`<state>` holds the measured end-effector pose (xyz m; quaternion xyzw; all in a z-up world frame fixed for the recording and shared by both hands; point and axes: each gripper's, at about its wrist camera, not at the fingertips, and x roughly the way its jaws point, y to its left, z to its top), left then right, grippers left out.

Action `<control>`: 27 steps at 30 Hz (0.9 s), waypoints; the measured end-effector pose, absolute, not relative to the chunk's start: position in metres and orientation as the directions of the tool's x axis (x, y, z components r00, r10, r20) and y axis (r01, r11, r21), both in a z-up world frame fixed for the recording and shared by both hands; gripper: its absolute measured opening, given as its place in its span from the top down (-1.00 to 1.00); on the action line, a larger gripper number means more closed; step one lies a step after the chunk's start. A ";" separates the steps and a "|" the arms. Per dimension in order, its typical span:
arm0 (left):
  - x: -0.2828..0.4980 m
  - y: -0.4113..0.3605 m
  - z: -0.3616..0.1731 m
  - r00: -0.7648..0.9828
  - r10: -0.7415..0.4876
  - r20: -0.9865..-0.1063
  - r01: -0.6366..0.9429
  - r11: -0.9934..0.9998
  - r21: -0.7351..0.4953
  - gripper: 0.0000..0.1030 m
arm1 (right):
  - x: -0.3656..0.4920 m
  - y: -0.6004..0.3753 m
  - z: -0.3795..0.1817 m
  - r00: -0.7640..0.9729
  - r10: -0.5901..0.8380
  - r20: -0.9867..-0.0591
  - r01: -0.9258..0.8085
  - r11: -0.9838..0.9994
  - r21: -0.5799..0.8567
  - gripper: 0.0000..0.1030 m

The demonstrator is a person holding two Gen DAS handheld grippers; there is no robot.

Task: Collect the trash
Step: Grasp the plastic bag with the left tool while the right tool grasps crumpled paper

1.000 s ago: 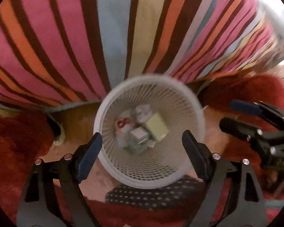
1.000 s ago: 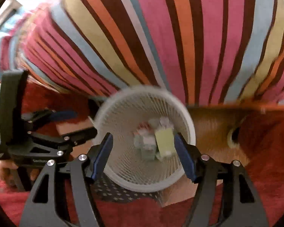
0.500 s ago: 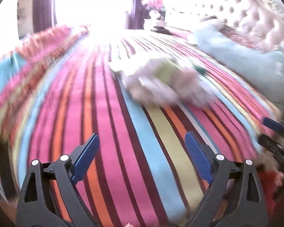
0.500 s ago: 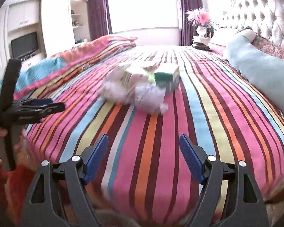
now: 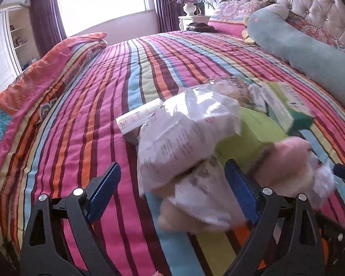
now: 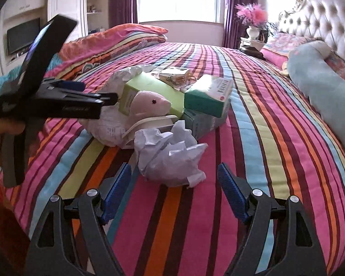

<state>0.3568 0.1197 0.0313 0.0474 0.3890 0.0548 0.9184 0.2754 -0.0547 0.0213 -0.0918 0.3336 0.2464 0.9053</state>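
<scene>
A heap of trash lies on the striped bedspread (image 6: 264, 119). In the right wrist view it holds a crumpled white paper ball (image 6: 170, 154), a pink plush slipper (image 6: 149, 105), a lime box (image 6: 149, 89) and a teal box (image 6: 207, 96). My right gripper (image 6: 174, 193) is open, just short of the paper ball. My left gripper (image 5: 172, 191) is open around the near end of a crinkled plastic wrapper (image 5: 186, 133); the lime box (image 5: 253, 135) and teal box (image 5: 287, 105) lie behind it. The left gripper also shows in the right wrist view (image 6: 112, 97), reaching the heap from the left.
A long pale-blue plush bolster (image 6: 322, 85) lies along the right side by the tufted headboard (image 6: 329, 18). A folded striped quilt (image 5: 46, 73) lies at the left. A nightstand with a flower vase (image 6: 253, 32) stands beyond the bed.
Both grippers have swung up from the white mesh bin on the floor to the bed and moved in close to the trash heap. Both stay open.
</scene>
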 end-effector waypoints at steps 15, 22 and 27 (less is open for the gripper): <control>0.412 0.154 0.010 0.623 0.103 -0.776 -0.096 0.994 0.054 0.03 | 0.298 -0.031 0.008 0.628 0.385 -0.677 -0.533 0.846 -0.014 -0.43; 0.394 0.169 0.020 0.669 0.053 -0.741 -0.112 0.993 -0.030 0.15 | 0.292 -0.042 0.015 0.602 0.438 -0.667 -0.528 0.846 0.079 -0.17; 0.367 0.180 0.031 0.699 0.002 -0.715 -0.111 0.988 -0.106 0.15 | 0.276 -0.051 0.023 0.613 0.439 -0.657 -0.526 0.847 0.075 -0.17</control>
